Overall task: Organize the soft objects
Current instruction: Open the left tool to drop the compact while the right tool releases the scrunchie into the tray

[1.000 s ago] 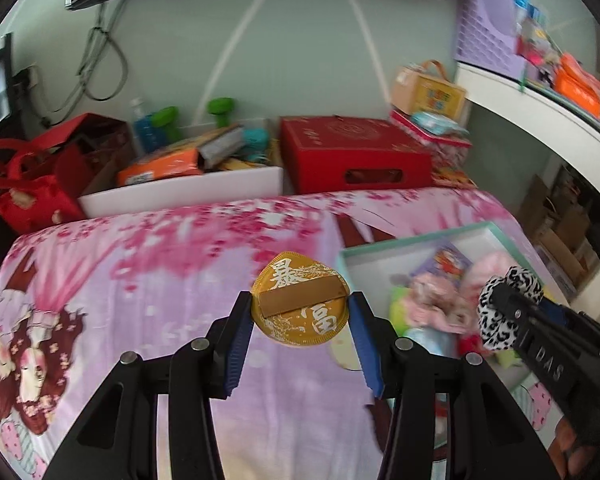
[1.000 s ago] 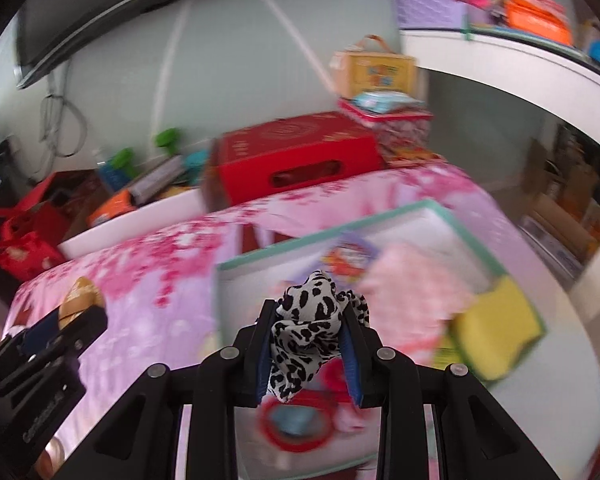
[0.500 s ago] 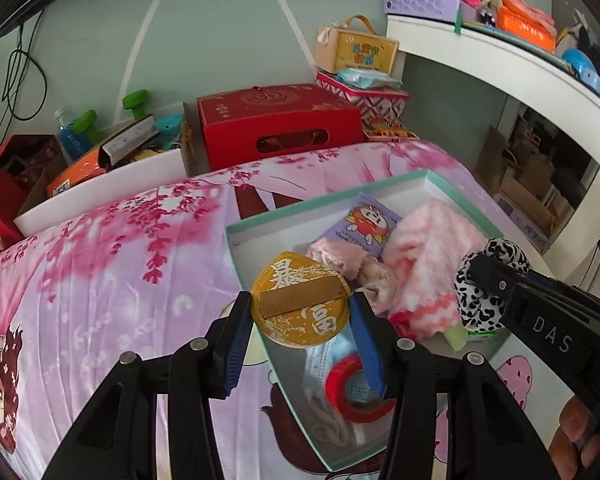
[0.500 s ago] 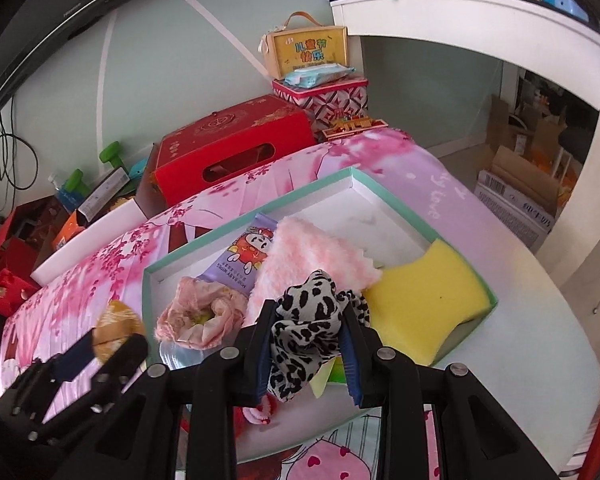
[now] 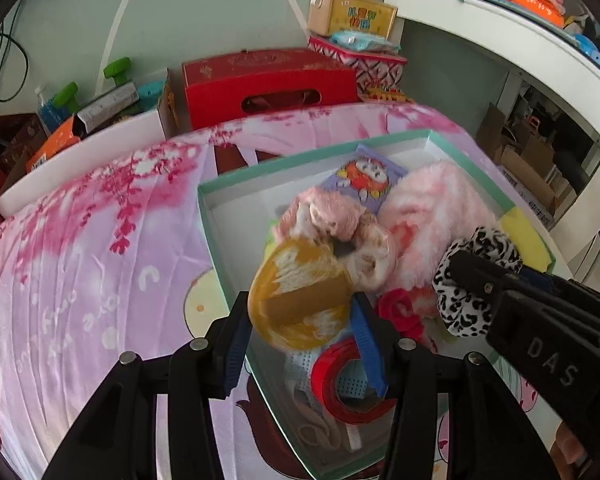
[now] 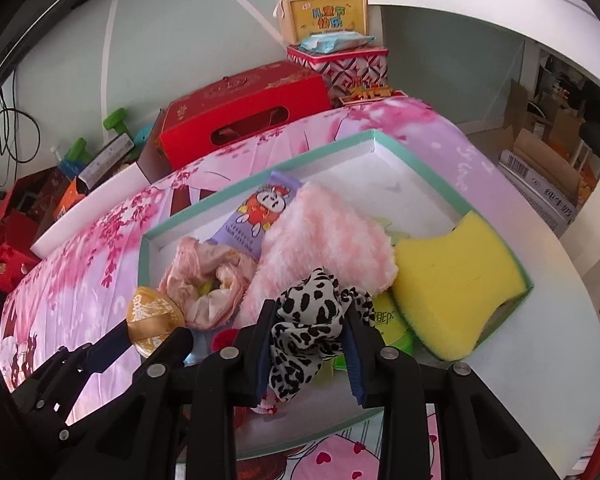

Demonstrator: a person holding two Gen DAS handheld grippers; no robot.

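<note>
Left gripper [image 5: 300, 320] clamps a gold pouch [image 5: 298, 294]; right gripper [image 6: 310, 338] clamps a spotted scrunchie [image 6: 306, 320]. Both hang over the near end of the green box [image 6: 260, 174].

Risks:
- Box is crowded under the fingers: pink scrunchie [image 6: 204, 280], fluffy cloth [image 6: 320, 236], red tape roll [image 5: 350, 380]. A released pouch likely lands on the pile and could roll over the near rim onto the bedsheet [image 5: 80, 240].
- Grippers sit just beside each other; releasing together risks a knock.
- Scrunchie fabric could snag on a pad.
</note>
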